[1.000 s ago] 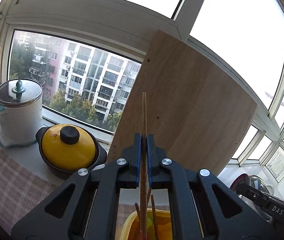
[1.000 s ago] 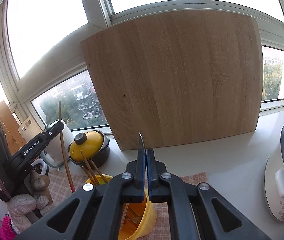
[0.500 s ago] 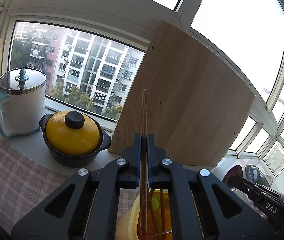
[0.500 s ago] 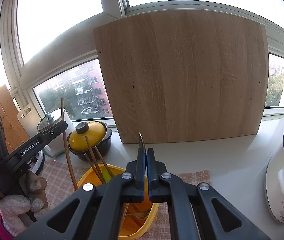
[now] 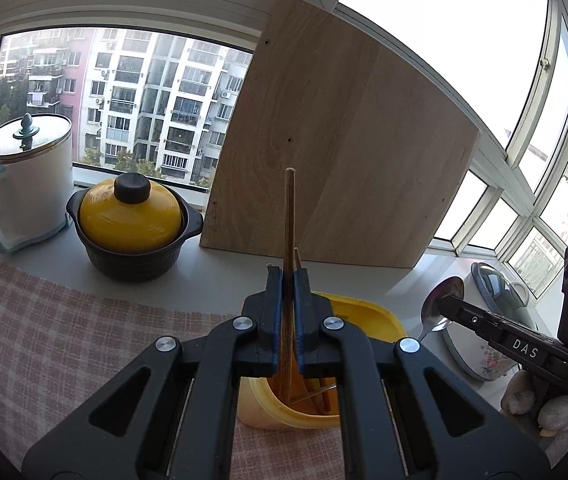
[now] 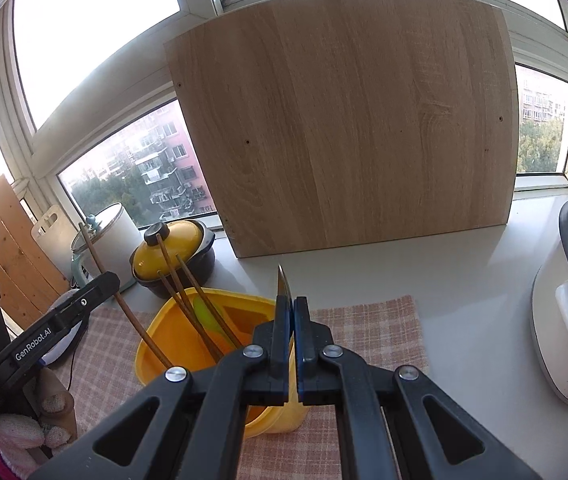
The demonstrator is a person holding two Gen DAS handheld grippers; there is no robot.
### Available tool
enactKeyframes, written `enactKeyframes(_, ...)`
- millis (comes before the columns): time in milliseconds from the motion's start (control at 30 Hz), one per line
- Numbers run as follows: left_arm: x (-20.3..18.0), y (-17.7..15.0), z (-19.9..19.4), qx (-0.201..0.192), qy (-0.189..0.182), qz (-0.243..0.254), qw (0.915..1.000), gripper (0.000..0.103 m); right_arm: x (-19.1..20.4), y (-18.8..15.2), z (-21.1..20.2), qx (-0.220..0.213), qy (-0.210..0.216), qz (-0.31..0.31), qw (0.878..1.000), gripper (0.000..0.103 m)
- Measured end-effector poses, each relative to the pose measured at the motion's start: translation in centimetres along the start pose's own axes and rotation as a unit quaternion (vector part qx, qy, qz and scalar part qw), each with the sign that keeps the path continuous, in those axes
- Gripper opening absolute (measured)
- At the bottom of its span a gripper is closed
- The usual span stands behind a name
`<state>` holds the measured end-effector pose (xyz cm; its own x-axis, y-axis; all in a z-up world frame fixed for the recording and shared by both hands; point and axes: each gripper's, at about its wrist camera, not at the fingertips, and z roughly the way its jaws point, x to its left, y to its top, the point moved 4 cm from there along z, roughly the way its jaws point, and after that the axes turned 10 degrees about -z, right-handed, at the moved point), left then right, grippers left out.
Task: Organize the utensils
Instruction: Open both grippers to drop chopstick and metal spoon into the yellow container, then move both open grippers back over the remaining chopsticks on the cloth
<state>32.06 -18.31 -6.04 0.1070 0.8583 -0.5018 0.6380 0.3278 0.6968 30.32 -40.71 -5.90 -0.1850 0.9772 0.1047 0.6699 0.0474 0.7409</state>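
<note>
Left gripper (image 5: 288,280): jaws clamped on a chopstick (image 5: 289,216). In the left wrist view the stick runs straight up from frame centre, top end above the jaws against the board (image 5: 344,140), lower end dropping behind the jaws into the yellow bin (image 5: 364,312). The bin sits right under and just past the gripper, lower centre of frame, with more sticks inside.

Right gripper (image 6: 289,304): jaws together on a spoon (image 6: 283,282). In the right wrist view only a thin metal edge sticks up out of the jaws, centre frame. In the left wrist view the spoon bowl (image 5: 442,300) shows at right centre, at the tip of the right gripper (image 5: 450,306), just right of the bin rim.

Right wrist view: bin (image 6: 188,320) is lower left of centre, just left of and below the right gripper, partly hidden by it. Three sticks (image 6: 188,280) lean in it toward upper left, next to a green utensil (image 6: 204,312). The left gripper (image 6: 102,284) comes in from the left edge with the chopstick (image 6: 124,308), its lower end inside the bin.

Bin stands on a checked mat (image 6: 364,320) on the desk (image 6: 464,280). Yellow-lidded pot (image 5: 130,216) at left centre of the left wrist view, well clear of both grippers.
</note>
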Motion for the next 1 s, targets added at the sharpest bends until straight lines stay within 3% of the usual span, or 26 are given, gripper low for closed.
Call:
enactKeyframes(233,-1.0,-0.8,-0.5,0.024,-0.012,0.022,0.9994,0.005,1.1,-0.2,-0.5,0.002,0.017,-0.010,1.000,0.005)
enactKeyframes(267,-1.0,-0.8,-0.7,0.027,-0.011,0.024,0.9993,0.008,1.3,-0.2,-0.6,0.002,0.018,-0.011,1.000,0.017)
enactKeyframes(300,-0.9,-0.9,-0.9,0.029,-0.010,0.023,0.9993,0.017,1.5,-0.3,-0.8,0.001,0.018,-0.011,1.000,0.035)
enactKeyframes(333,-0.7,-0.9,-1.3,0.028,-0.011,0.021,0.9993,0.026,1.6,-0.3,-1.0,-0.002,0.016,-0.010,1.000,0.040)
enactKeyframes(467,0.0,-1.0,-2.5,0.027,-0.005,0.019,0.9995,0.027,2.1,-0.6,-1.9,-0.006,0.013,-0.005,1.000,0.046)
enactKeyframes(700,1.6,-1.8,-4.2,0.038,0.010,0.027,0.9989,0.027,3.0,-1.5,-3.7,-0.018,0.001,0.003,1.000,0.072)
enactKeyframes(1000,3.9,-3.4,-6.6,0.060,0.046,0.043,0.9962,0.027,4.8,-2.9,-6.6,-0.026,-0.012,0.008,1.000,0.093)
